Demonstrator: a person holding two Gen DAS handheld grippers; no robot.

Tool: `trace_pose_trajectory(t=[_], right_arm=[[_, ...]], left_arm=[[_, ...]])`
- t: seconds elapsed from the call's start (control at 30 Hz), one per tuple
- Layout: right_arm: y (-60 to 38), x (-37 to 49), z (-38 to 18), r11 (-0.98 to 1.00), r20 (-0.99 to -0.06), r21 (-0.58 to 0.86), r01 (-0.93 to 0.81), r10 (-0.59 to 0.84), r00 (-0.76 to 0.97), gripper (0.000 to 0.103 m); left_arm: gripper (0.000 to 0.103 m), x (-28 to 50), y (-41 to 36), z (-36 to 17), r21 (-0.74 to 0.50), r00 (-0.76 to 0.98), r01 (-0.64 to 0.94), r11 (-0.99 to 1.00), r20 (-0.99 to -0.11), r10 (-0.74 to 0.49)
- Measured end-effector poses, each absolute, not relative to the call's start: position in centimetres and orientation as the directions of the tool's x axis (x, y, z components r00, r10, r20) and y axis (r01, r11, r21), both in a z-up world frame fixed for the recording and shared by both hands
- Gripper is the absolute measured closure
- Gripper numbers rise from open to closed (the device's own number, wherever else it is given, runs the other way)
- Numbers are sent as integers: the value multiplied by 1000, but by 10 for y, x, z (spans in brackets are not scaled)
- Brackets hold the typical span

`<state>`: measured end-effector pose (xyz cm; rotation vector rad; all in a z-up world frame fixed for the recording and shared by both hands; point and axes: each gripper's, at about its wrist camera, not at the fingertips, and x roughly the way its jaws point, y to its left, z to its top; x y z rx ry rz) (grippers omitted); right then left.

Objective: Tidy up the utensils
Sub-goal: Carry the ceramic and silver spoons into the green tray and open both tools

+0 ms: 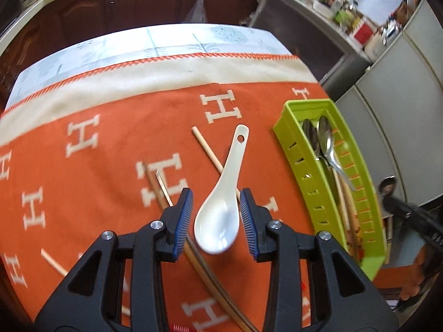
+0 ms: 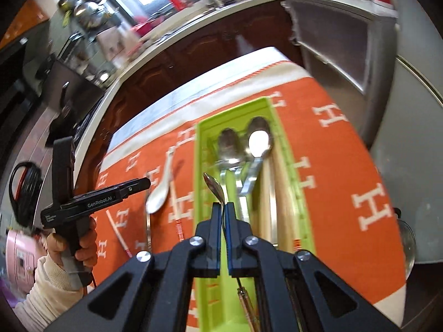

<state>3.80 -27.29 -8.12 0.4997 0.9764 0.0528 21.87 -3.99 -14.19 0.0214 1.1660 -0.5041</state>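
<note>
Your left tongs clamp the bowl of a white ceramic spoon above the orange cloth. Your right tongs are clamped on a metal spoon, held over the green tray on the right of the worktop.

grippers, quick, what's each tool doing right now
Left tool: closed on the white ceramic spoon, gripped across its bowl.
Right tool: closed on a small metal spoon, above the green tray.
</note>
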Motion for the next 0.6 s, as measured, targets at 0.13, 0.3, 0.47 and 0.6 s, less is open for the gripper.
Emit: trace_pose_trajectory(t=[0.13,0.3,0.47,0.6], right_arm=[[-289,39,-88,871,-782,443,214,258,567,101],[-298,53,-93,859,-778,455,234,256,573,101],[-299,76,-99,855,-781,460,239,262,567,101],[-294,94,-103,848,-780,479,228,292,554,101]], left_arm=[[71,231,-54,-158,-205,280,419,885,-897,-341],[73,238,-60,-173,-187,285,425,886,-901,-327],[92,239,-69,-174,-203,283,439,875,-893,-349],[94,235,-75,-171,-171,323,435,884,-887,-330]])
